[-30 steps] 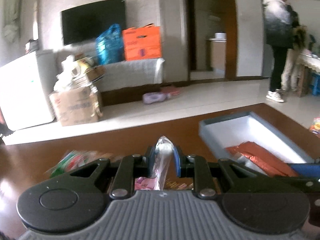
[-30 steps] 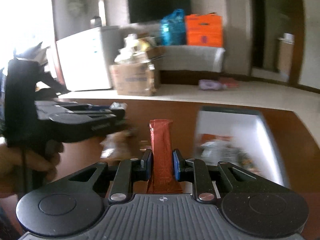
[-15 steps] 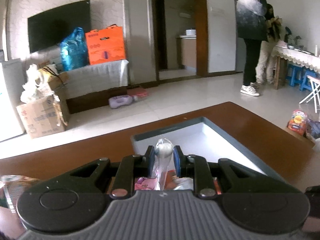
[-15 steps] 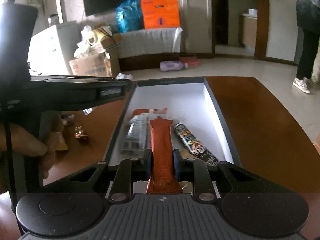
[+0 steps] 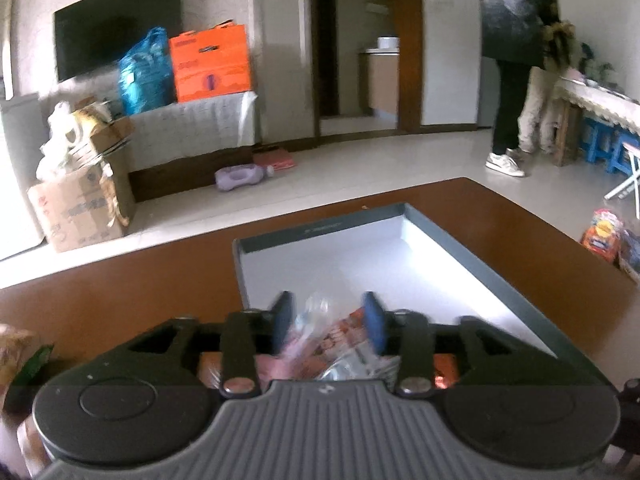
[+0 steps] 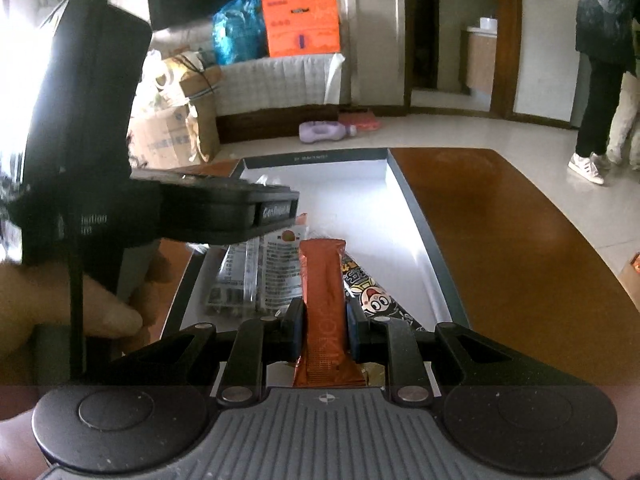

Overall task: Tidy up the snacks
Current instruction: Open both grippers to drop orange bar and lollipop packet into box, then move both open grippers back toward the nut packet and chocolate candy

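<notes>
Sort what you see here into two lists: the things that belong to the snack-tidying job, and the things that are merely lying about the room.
Part of the job:
- grey box
- orange snack bar in the right tool
- clear snack packet between the opening left tool jaws
- cartoon-print snack in the box

Lying about:
- orange carton
- blue bag
- cardboard box
- purple bottle

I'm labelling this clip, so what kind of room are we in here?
Most likely a home living room: a wall-mounted television, a tiled floor with cardboard boxes, and a brown wooden table holding a snack box.
</notes>
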`<state>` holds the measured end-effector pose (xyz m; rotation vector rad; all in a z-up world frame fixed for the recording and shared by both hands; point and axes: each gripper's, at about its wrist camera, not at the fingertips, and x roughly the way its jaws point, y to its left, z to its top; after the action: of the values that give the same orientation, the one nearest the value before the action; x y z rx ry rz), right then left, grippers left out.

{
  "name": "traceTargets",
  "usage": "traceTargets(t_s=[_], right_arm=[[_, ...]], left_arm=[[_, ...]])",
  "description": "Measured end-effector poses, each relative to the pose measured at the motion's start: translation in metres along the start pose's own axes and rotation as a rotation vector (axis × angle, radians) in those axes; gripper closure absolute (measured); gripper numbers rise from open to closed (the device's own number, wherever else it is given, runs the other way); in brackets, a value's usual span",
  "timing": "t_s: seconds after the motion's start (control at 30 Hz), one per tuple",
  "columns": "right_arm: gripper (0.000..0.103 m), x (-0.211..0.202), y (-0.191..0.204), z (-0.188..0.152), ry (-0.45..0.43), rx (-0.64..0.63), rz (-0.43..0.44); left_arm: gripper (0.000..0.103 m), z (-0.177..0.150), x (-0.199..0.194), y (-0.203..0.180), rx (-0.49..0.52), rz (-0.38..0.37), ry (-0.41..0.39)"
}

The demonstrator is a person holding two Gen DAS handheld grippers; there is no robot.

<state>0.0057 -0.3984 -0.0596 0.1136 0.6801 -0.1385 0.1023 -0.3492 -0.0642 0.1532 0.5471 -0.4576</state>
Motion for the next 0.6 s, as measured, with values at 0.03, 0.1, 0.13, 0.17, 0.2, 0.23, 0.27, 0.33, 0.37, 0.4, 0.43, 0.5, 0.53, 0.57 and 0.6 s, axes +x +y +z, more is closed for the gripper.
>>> traceTargets(t_s=[0.03,0.1,0.13,0.17,0.2,0.23,0.27,0.33,0.37,0.4,0.43,0.5,0.53,0.57,0.6], right_arm=[[0.079,-0.001,0.002,0.0,-0.004,0.0,-0.002],[0.072,-0.002,0.003,0.001,-0.014,-0.002,-0.01],[0.061,-0.004,0.004,0.001,-0.021,0.0,-0.014],[0.052,-0.006,0.005,0.0,-0.034,0.005,-0.017],[0.049,-0.009,0.006,0.0,-0.045,0.006,-0.022],[0.046,-0.011,0.007,0.001,-0.055,0.004,-0.023],[0.045,-0.014,0.008,0.002,-0.062,0.002,-0.022],[0.043,-0.018,0.009,0.003,-0.074,0.002,-0.018],[0.04,-0.021,0.01,0.004,-0.079,0.002,-0.012],[0.038,-0.023,0.011,0.004,-0.084,0.001,-0.006],[0.033,-0.025,0.012,0.004,-0.086,-0.002,-0.005],[0.031,-0.028,0.013,0.004,-0.084,-0.006,-0.003],[0.031,-0.03,0.012,0.005,-0.085,-0.003,0.002],[0.031,-0.032,0.012,0.006,-0.086,0.001,0.009],[0.03,-0.034,0.012,0.008,-0.091,0.004,0.012]], left_arm=[[0.038,-0.001,-0.002,0.001,-0.009,0.005,-0.013],[0.028,-0.003,-0.009,0.007,-0.013,0.014,-0.046],[0.023,-0.002,-0.011,0.008,-0.01,0.021,-0.056],[0.021,-0.002,-0.016,0.011,-0.009,0.029,-0.064],[0.018,-0.002,-0.02,0.013,-0.012,0.035,-0.071],[0.017,0.0,-0.023,0.015,-0.017,0.035,-0.075],[0.017,0.001,-0.025,0.015,-0.02,0.031,-0.078],[0.017,0.002,-0.036,0.021,-0.025,0.035,-0.087],[0.017,0.002,-0.038,0.022,-0.027,0.034,-0.088],[0.017,0.001,-0.046,0.022,-0.028,0.034,-0.088],[0.017,0.001,-0.05,0.023,-0.03,0.036,-0.091],[0.017,-0.001,-0.06,0.026,-0.034,0.04,-0.094],[0.017,-0.003,-0.064,0.026,-0.04,0.044,-0.092],[0.017,-0.004,-0.067,0.028,-0.047,0.047,-0.088],[0.017,-0.007,-0.072,0.027,-0.052,0.05,-0.087]])
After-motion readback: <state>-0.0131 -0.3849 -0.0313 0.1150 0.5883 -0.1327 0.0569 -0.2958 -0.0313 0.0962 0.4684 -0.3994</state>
